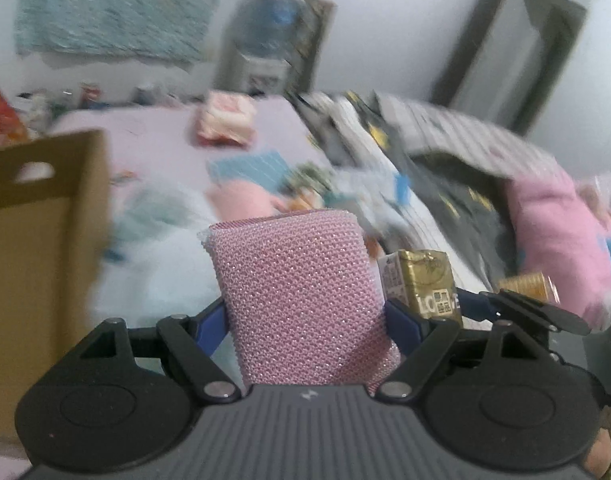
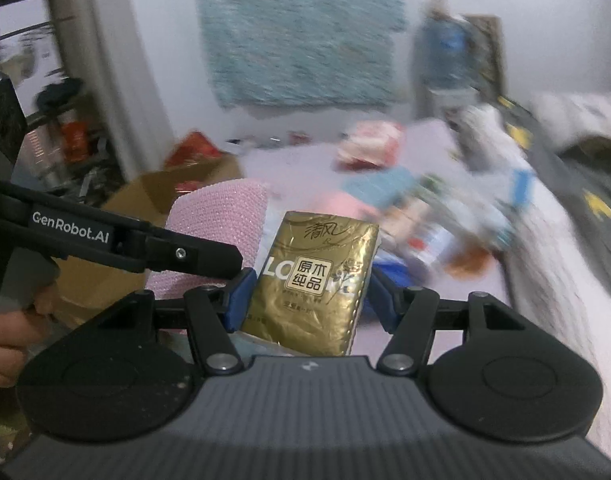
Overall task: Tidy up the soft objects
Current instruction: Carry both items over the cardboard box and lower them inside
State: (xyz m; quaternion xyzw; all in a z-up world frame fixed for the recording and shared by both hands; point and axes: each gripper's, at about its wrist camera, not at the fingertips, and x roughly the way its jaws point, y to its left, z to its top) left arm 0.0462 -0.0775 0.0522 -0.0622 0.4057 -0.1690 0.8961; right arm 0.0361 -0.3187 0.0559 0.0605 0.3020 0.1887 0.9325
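Observation:
My left gripper (image 1: 305,316) is shut on a pink mesh sponge (image 1: 297,292), held upright above the bed. My right gripper (image 2: 309,296) is shut on a gold tissue pack (image 2: 317,280). The two grippers are side by side: the tissue pack (image 1: 425,284) shows right of the sponge in the left wrist view, and the sponge (image 2: 213,220) shows left of the pack in the right wrist view. A cardboard box (image 1: 37,264) stands at the left, also in the right wrist view (image 2: 153,200). Both views are motion-blurred.
Soft items lie heaped on the lilac bed (image 1: 153,136): a pink cloth (image 1: 241,204), a blue towel (image 1: 253,168), a red-white pack (image 1: 225,120). A pink pillow (image 1: 561,240) and dark bedding (image 1: 457,200) lie at the right. A water dispenser (image 1: 269,28) stands by the wall.

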